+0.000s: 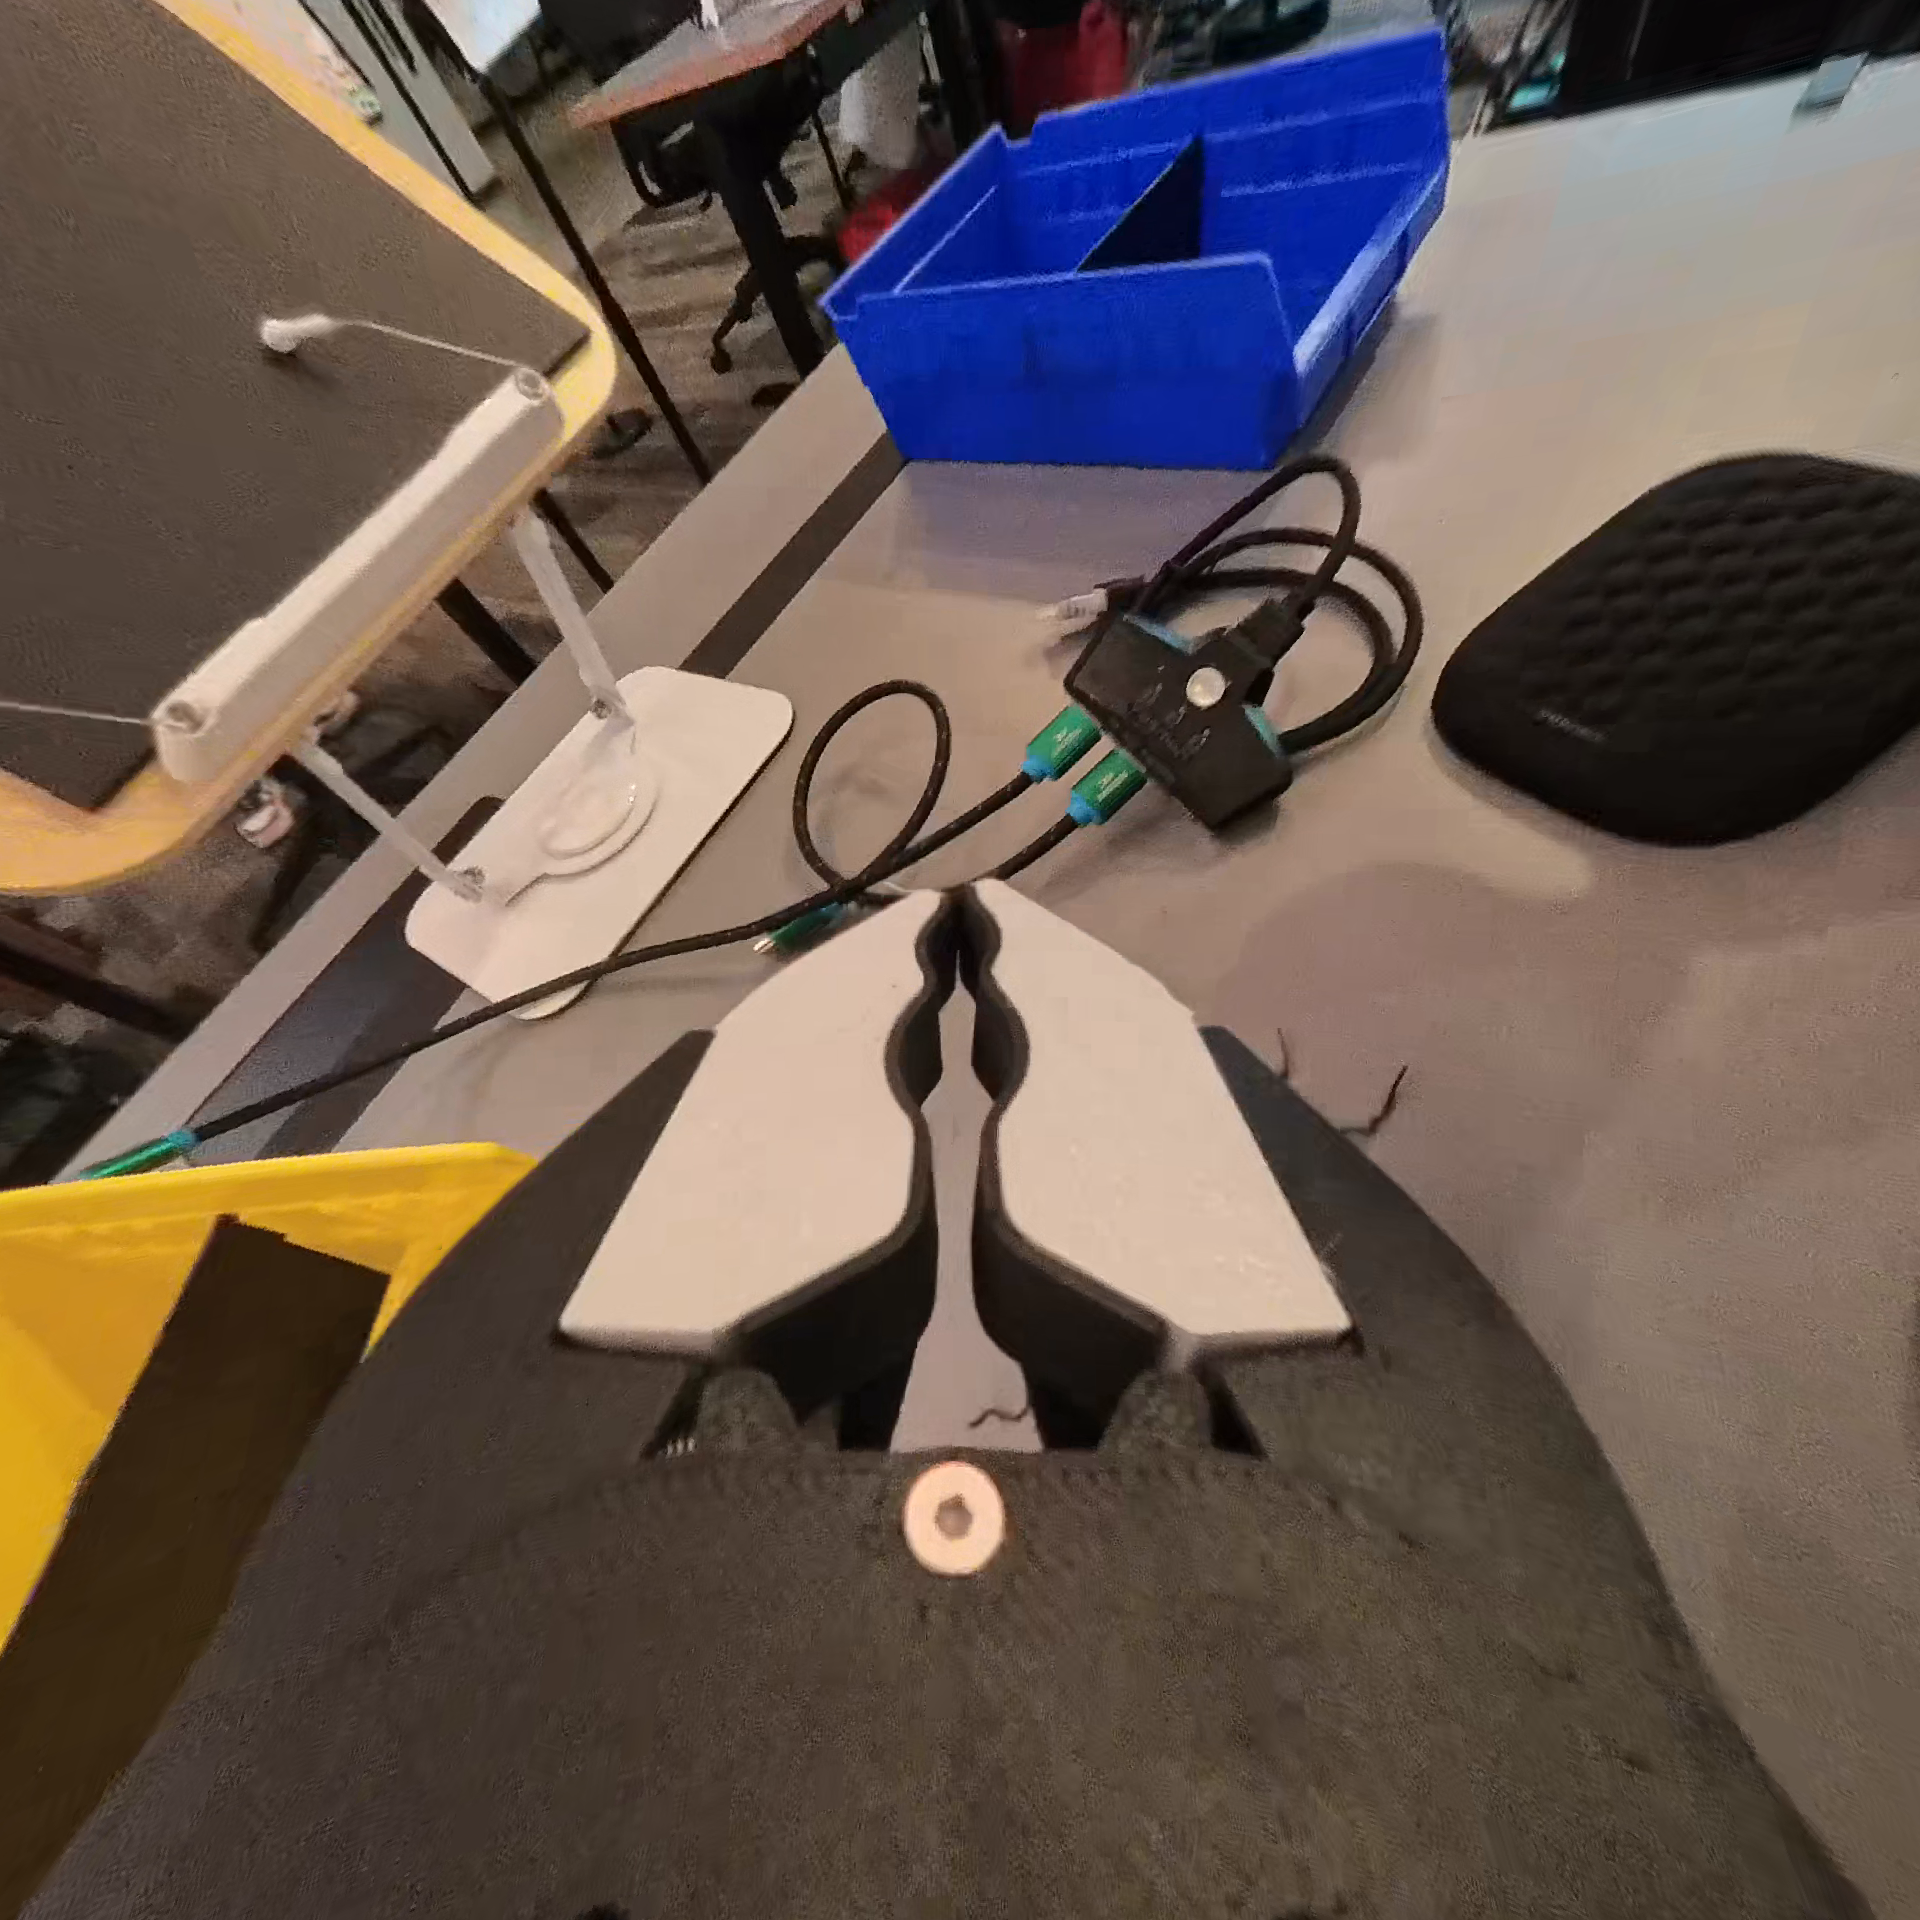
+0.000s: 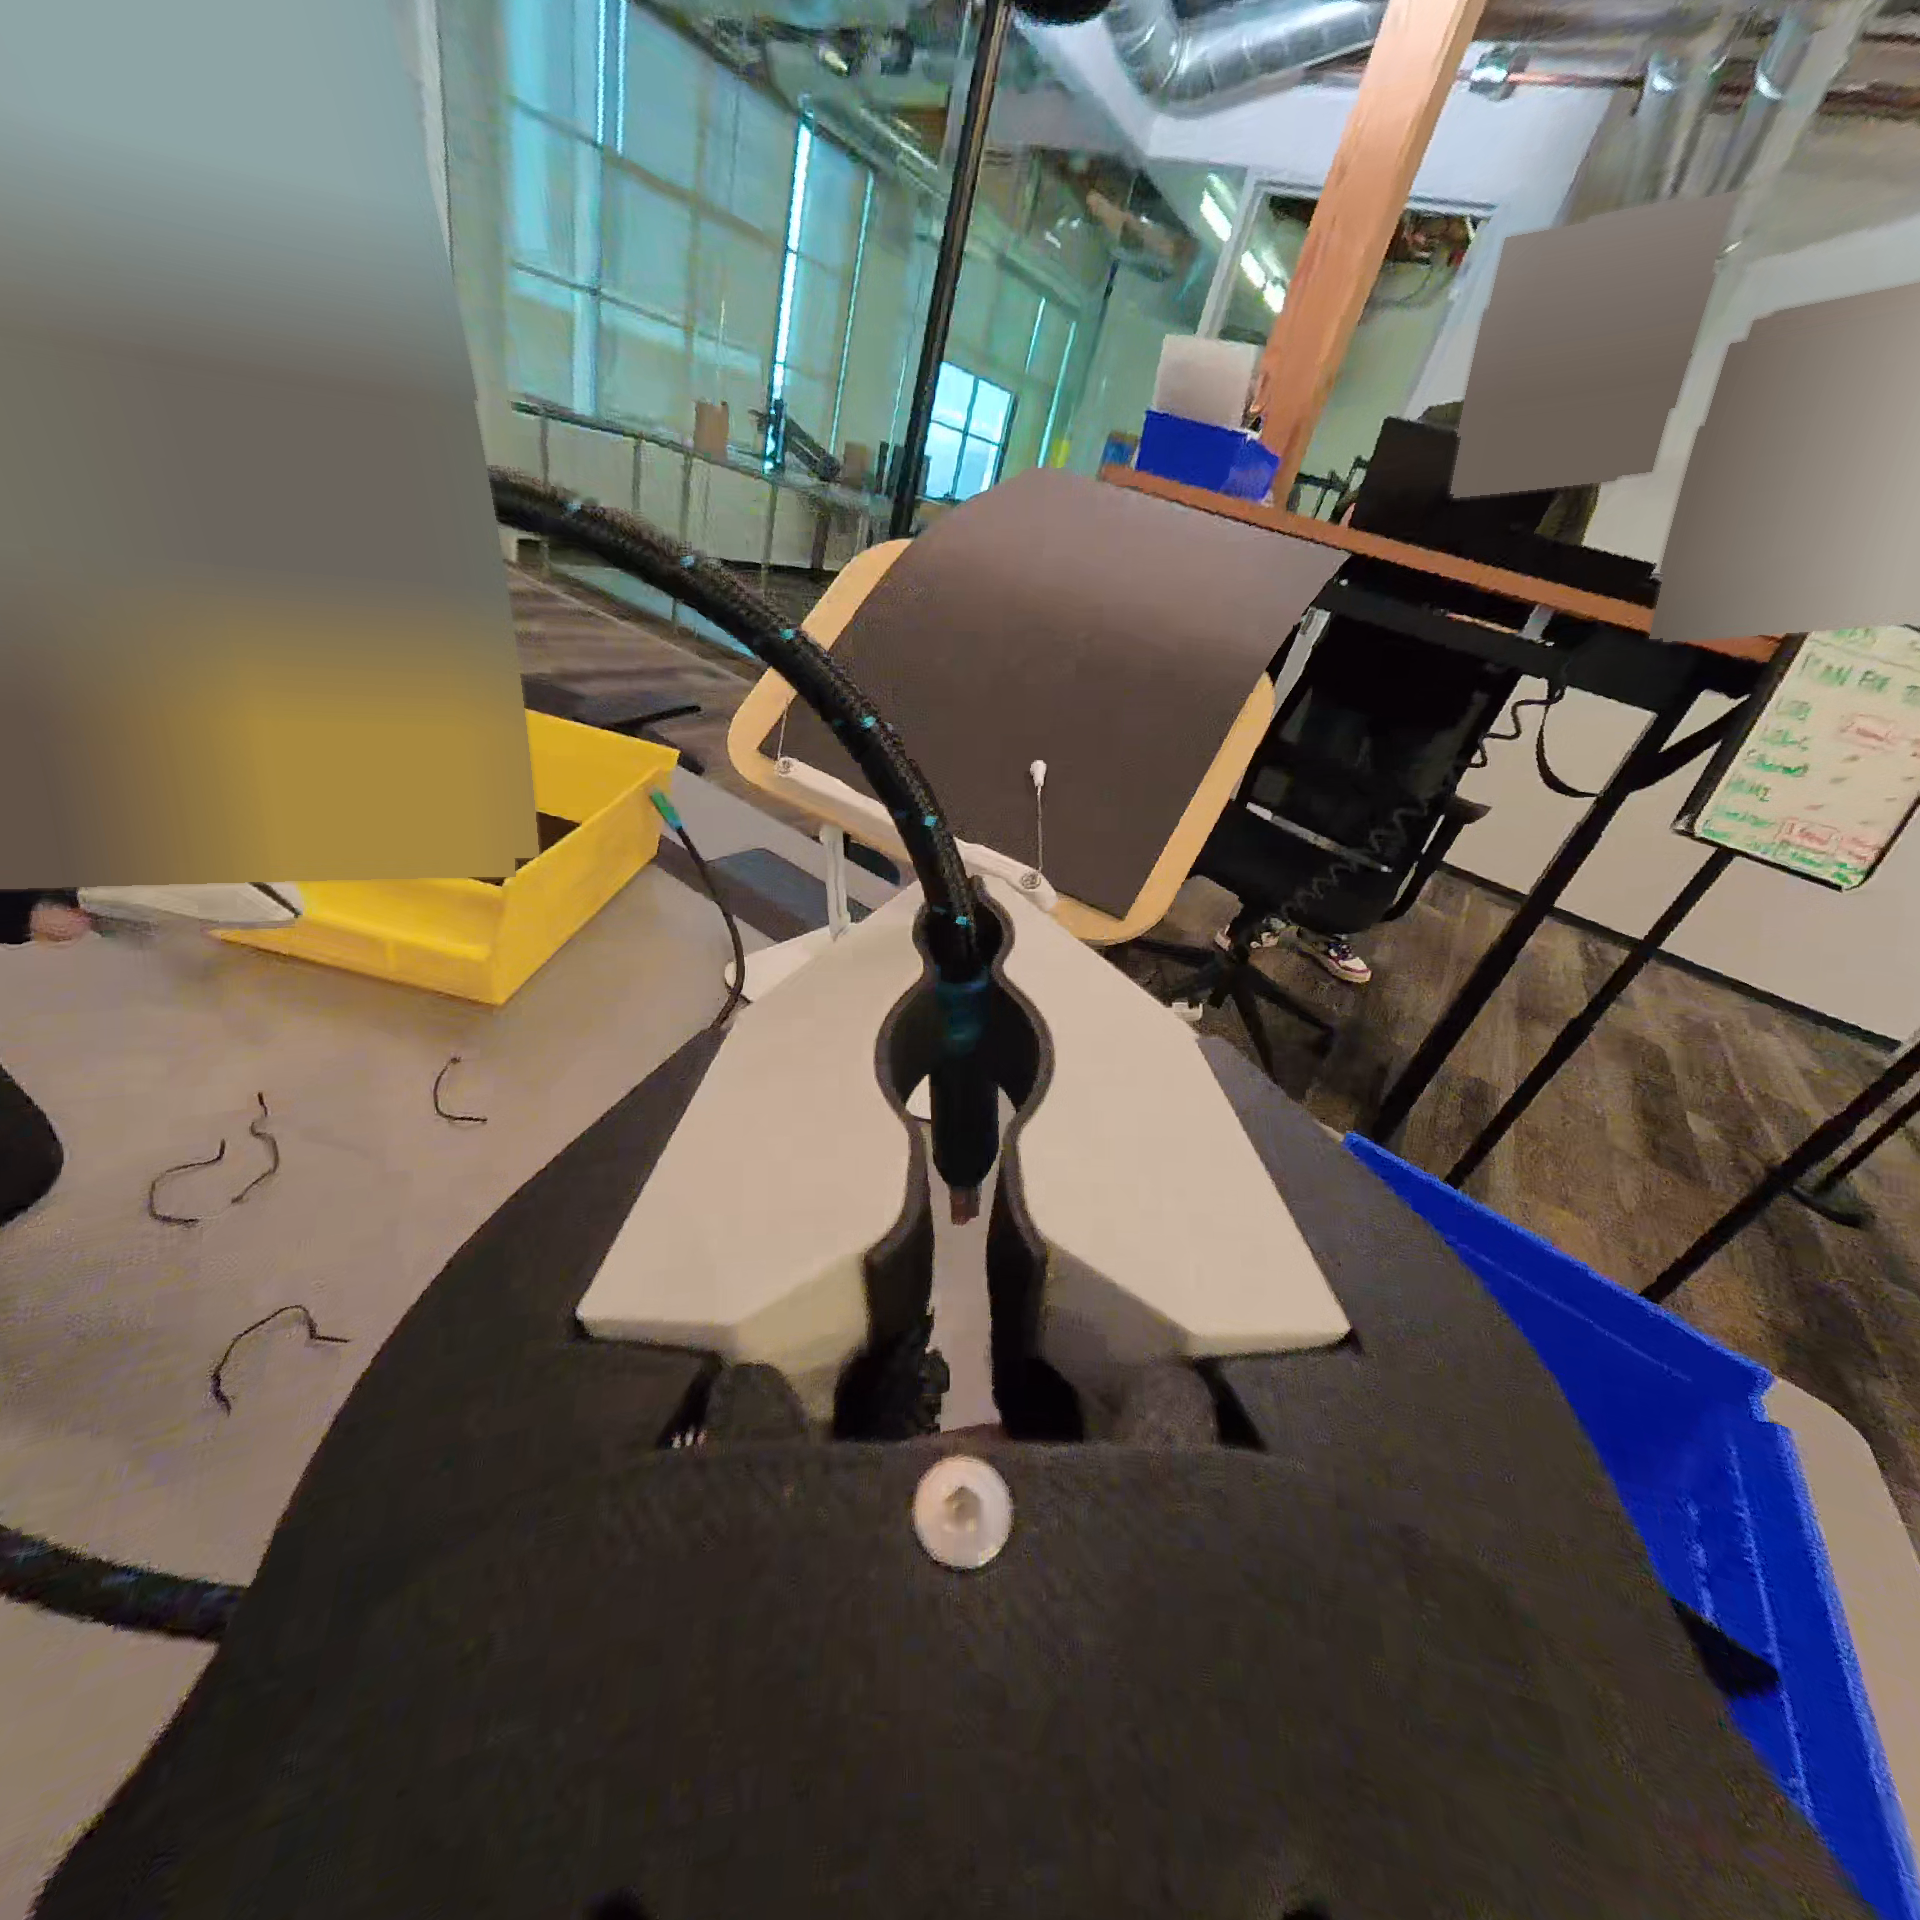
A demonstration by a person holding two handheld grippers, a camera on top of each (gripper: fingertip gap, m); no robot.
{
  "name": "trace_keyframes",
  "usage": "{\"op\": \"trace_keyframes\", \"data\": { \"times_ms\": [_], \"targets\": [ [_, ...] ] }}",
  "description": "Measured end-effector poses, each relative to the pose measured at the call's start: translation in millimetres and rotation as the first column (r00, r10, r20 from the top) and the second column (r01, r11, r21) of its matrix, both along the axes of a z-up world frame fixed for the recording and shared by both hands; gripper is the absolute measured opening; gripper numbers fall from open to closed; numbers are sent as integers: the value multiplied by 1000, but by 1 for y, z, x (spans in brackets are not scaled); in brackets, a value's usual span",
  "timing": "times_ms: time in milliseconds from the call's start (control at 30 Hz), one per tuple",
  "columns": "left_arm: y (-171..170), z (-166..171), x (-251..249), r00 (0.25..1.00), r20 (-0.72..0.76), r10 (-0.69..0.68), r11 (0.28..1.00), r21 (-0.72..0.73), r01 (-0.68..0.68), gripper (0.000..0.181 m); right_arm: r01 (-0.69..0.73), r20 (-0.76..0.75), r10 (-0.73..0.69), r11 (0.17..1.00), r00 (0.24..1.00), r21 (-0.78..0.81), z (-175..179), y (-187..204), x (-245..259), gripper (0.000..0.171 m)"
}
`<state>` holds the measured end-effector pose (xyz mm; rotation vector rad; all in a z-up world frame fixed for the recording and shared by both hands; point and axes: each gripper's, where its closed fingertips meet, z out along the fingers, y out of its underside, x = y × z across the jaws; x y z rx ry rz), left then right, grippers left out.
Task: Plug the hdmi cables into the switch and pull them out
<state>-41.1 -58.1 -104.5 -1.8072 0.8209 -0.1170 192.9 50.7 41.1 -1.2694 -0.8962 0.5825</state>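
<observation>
The black HDMI switch (image 1: 1174, 717) lies on the grey table (image 1: 1455, 1039) ahead of my left gripper. Two green-ended HDMI cables (image 1: 1060, 740) are plugged into its near-left side, and a black plug (image 1: 1270, 623) sits in its far side. My left gripper (image 1: 956, 902) is shut and hovers above the cables; a loose green plug (image 1: 802, 930) lies partly hidden beside its left finger. My right gripper (image 2: 975, 920) is shut on a black braided HDMI cable (image 2: 810, 665), whose plug (image 2: 961, 1143) points back between the fingers toward the camera.
A blue bin (image 1: 1091, 353) stands behind the switch and shows at the right of the right wrist view (image 2: 1662, 1455). A black padded rest (image 1: 1683, 644) lies right of the switch. A white stand (image 1: 603, 831) and a yellow bin (image 2: 468, 935) are at the left. Black twist ties (image 2: 208, 1164) lie on the table. There is about 30 cm between the tips of the two grippers. My left gripper is the nearer one to the black HDMI switch (image 1: 1174, 717): about 20 cm, against 30 cm.
</observation>
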Motion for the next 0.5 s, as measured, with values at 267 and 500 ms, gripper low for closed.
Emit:
{"op": "trace_keyframes", "data": {
  "times_ms": [267, 500],
  "targets": [
    [-13, -30, 89, 952, 266, -148, 987, -26, 161, 67, -8, 88, 11, 999, 996, -36, -18, -8, -24, 0],
    [10, -19, 167, 912, 377, -161, 967, 247, 69, 96, -69, -47, 63, 990, 997, -124, -15, -14, -55, 0]
  ]
}}
